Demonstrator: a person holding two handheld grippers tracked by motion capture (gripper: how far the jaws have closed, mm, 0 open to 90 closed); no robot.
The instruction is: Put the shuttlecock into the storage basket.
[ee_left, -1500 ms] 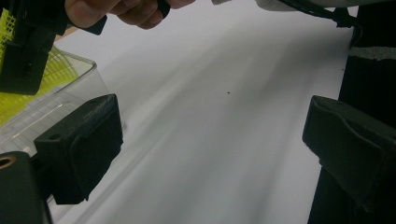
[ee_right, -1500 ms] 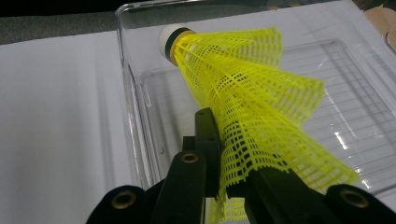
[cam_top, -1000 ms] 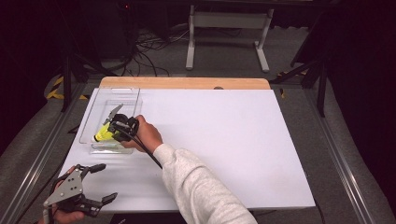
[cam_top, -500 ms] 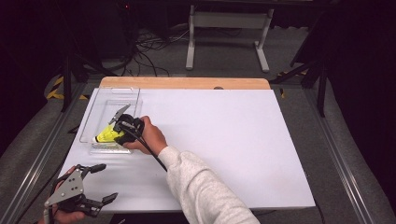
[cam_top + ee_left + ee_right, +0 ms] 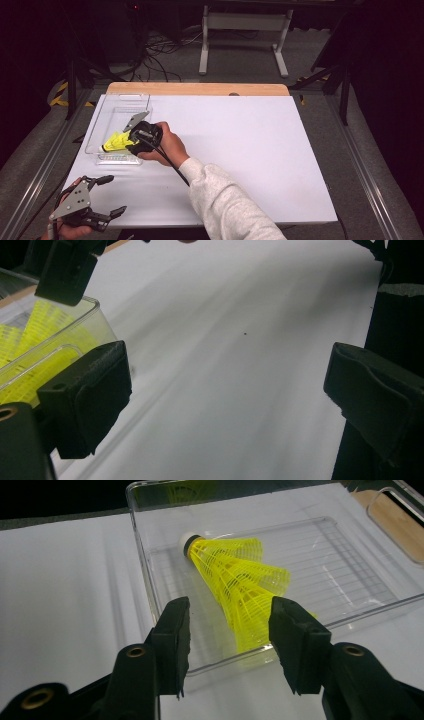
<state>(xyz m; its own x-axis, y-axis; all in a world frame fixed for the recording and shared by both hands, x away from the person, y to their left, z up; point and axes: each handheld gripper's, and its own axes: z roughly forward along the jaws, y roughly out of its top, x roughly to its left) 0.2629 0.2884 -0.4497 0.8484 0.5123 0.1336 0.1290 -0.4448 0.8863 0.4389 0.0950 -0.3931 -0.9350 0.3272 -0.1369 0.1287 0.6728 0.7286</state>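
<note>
**Shuttlecocks lie in the clear tray, free of the right jaws**

Shuttlecocks, bright yellow plastic ones, lie in a clear plastic tray near the left edge of the white worktop in the high view. The right gripper sits at the tray's near right corner, with the shuttlecocks just to its left; from this height I cannot tell whether jaws and skirts touch. The left gripper rests well apart from the tray at the worktop's near left corner, its jaws spread wide with nothing between them.

In the left gripper view, the left gripper has its two black jaws far apart over bare white worktop. The tray stands to the left, beyond the left jaw, with yellow shuttlecocks showing through its clear wall, outside the gap.

In the right gripper view, the right gripper has been opening its jaws, which stand partly spread. The shuttlecocks lie on their sides in the tray, white cork end pointing away from the camera and skirts fanned toward the jaws. The widest skirt reaches into the gap between the jaws, close to the right one, but neither pad presses on it. The tray's near wall runs across just in front of the jaw tips.
</note>
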